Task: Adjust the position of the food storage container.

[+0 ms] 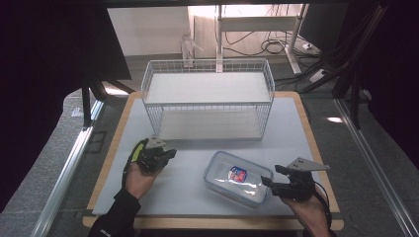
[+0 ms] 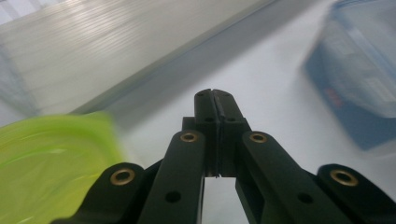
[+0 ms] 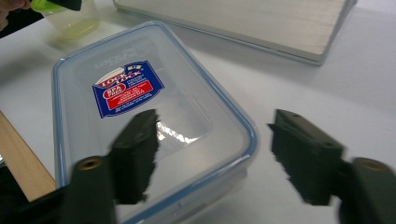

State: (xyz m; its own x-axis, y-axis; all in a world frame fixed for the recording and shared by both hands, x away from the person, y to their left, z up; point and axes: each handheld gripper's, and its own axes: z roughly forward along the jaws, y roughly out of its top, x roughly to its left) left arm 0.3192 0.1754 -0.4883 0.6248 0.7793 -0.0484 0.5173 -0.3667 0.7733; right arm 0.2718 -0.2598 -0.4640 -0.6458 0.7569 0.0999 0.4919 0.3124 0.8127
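Two hand-held grippers over the pale surface [image 1: 188, 168].

Box [image 1: 238, 178]: clear plastic, blue-edged lid on, red-and-blue label on top. It lies flat on the near right part of the surface, in front of the wire rack [image 1: 207, 98] and well apart from it. Long axis runs diagonally in the high view, from far left to near right; the near-right short end points at the right hand-held gripper. In the right gripper view the box [image 3: 140, 116] has its long axis running away from the camera toward upper left, the near corner lowest in frame.

Right hand-held gripper [image 1: 271, 183]: held level at the box's near-right end, pointing left toward it. Jaws apart. In the right gripper view [image 3: 212, 161] one jaw is over the lid near the corner, the other is outside the box over bare surface, so the corner lies between them; the pads do not press on it. Both jaws are blurred.

Left hand-held gripper [image 1: 168, 154]: near the left of the surface, in front of the rack's left end, apart from the box. Jaws together, nothing between them [image 2: 214, 100]. A yellow-green cup [image 2: 51, 163] shows blurred just beside it at lower left of the left gripper view.
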